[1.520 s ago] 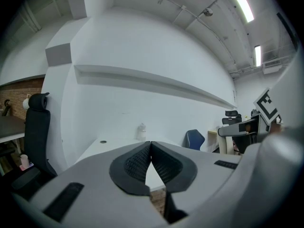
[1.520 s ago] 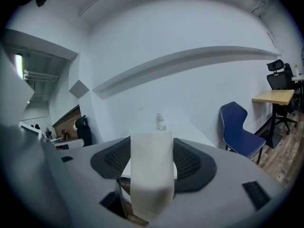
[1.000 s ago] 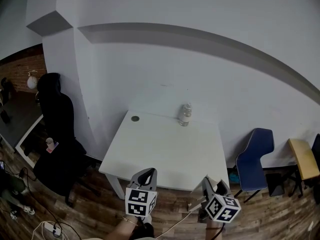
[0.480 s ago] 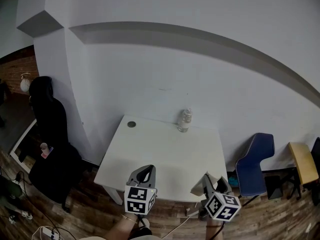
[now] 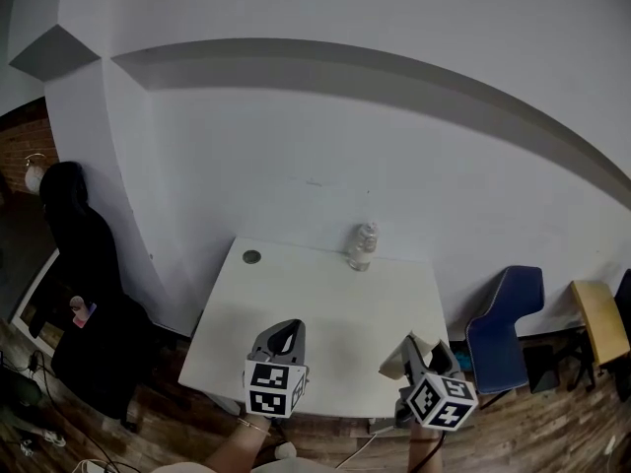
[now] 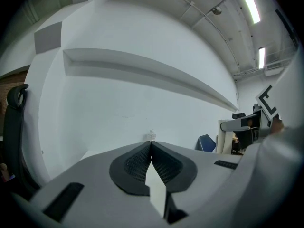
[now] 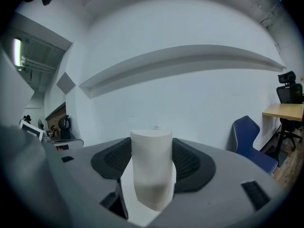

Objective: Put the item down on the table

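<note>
The white cup (image 7: 151,167) is clamped between the right claw's (image 7: 152,152) pads, over the near edge of the bench (image 5: 315,304). The left claw (image 6: 151,148) is pressed together, empty. This looks like the carry; next, lower the cup onto bare bench just ahead, then release.

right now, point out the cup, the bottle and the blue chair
cup (image 7: 151,167), right gripper view, middle of its side wall
bottle (image 5: 363,247), head view, middle of its body
blue chair (image 5: 508,304), head view, its back
</note>
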Demonstrator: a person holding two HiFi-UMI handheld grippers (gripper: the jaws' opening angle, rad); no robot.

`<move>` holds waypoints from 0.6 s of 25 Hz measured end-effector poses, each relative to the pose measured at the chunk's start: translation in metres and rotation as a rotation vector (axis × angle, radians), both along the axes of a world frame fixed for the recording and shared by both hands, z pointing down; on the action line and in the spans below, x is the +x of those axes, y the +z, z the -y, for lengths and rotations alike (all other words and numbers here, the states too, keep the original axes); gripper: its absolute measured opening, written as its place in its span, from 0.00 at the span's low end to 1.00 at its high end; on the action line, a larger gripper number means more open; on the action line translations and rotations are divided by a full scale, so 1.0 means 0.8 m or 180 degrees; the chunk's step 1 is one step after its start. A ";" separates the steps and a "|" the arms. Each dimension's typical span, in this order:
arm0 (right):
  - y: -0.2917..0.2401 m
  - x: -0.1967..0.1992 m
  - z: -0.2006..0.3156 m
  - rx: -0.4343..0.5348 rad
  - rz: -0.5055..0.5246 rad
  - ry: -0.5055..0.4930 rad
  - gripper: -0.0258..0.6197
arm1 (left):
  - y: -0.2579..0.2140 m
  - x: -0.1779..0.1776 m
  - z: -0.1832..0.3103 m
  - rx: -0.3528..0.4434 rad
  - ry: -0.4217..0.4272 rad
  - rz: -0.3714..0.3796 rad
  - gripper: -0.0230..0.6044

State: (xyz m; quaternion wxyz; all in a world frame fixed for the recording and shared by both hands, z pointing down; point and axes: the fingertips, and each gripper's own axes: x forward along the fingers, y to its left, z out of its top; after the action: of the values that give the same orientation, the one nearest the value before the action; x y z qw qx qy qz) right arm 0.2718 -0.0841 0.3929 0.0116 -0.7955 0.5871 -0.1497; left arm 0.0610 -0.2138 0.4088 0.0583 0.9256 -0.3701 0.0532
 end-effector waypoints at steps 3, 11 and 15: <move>-0.005 0.007 0.020 0.0031 -0.0014 0.0014 0.49 | -0.004 0.007 0.024 0.0021 0.0010 0.0001 0.06; -0.003 0.026 0.069 0.0054 -0.0002 0.0048 0.48 | -0.002 0.025 0.073 0.0063 0.0044 0.0064 0.06; 0.007 0.031 0.088 0.0014 0.0024 0.0061 0.48 | 0.006 0.031 0.093 0.0017 0.0055 0.0072 0.06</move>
State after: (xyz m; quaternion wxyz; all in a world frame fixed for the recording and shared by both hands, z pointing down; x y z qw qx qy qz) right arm 0.2968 -0.1542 0.3986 0.0170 -0.8005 0.5797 -0.1514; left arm 0.0855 -0.2881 0.4132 0.0511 0.9283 -0.3628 0.0631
